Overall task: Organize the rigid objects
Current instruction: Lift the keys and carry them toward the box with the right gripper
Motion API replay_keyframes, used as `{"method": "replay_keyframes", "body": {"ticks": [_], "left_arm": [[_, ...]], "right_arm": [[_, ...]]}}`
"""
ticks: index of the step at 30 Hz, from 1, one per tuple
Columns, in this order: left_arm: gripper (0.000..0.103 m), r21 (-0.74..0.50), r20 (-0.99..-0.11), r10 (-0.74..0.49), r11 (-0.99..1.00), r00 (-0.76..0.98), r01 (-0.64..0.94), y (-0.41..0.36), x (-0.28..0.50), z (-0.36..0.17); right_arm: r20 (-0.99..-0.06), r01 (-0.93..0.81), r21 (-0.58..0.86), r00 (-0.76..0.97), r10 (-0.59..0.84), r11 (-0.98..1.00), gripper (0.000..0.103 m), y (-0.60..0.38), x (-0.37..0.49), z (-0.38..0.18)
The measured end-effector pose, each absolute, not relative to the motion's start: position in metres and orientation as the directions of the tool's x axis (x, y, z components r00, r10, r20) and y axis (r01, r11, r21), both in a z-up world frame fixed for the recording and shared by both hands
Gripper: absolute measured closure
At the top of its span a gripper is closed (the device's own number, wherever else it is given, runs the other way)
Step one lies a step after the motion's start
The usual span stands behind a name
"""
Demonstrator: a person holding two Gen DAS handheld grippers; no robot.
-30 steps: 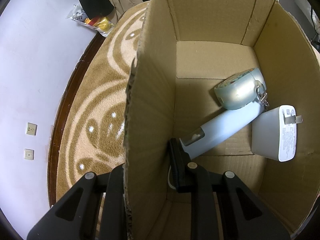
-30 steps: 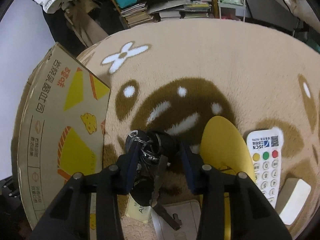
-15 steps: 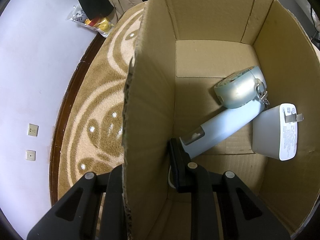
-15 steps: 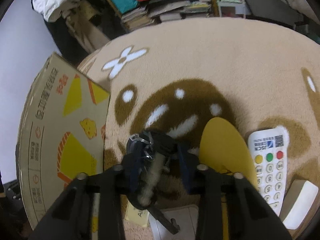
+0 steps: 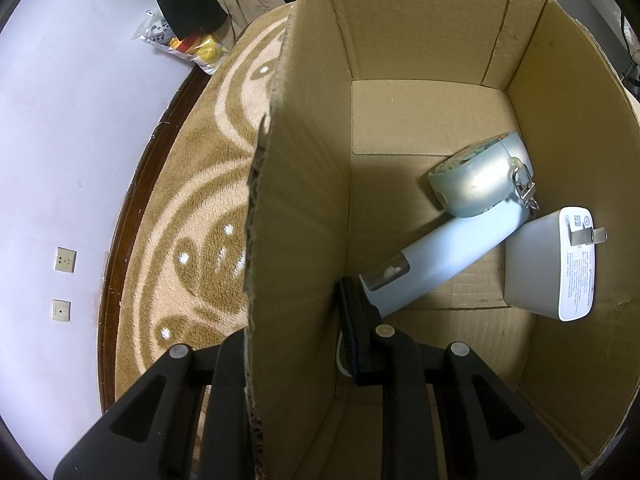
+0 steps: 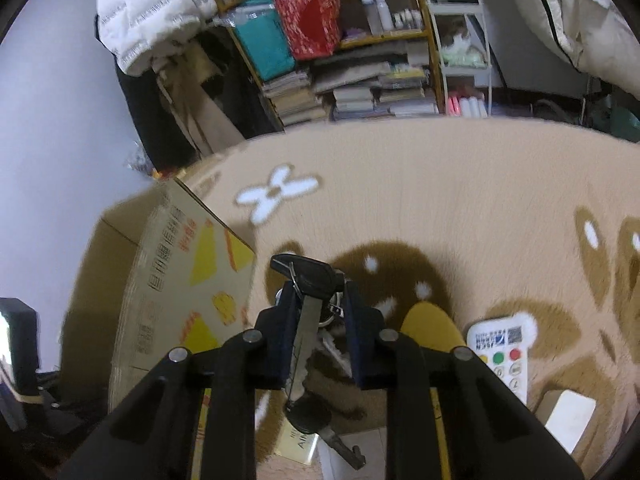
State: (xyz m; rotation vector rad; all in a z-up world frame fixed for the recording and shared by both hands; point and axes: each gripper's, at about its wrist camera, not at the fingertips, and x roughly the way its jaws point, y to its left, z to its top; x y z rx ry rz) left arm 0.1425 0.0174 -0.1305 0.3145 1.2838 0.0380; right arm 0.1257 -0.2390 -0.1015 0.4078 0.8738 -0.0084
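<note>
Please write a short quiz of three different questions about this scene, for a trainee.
1. True or false: the left gripper clamps a wall of the cardboard box.
2. What does the right gripper hold? A) remote control B) bunch of keys C) charger
3. Fill in: the white charger lies ____ the box.

Key: 1 true. 2 B: the bunch of keys; the remote control lies on the rug. 3 inside.
</note>
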Motion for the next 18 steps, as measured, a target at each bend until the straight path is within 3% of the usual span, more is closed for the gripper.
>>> {"method": "replay_keyframes", "body": {"ticks": [13, 18], "left_arm": [[0.084, 0.247, -0.937, 0.196, 0.957, 0.288, 0.15, 0.018, 0.144, -0.13], [0.084, 0.249, -0.937, 0.198, 0.957, 0.288, 0.151, 0.017, 0.144, -0.13]], "right_arm": [[-0.551, -0.007, 0.335, 0.809, 0.202, 0.942, 0.079, -0.2, 0.106, -0.018], [-0.517, -0.085, 0.321, 0.819, 0.249, 0.943, 0.079, -0.179, 0.098, 0.002]]}}
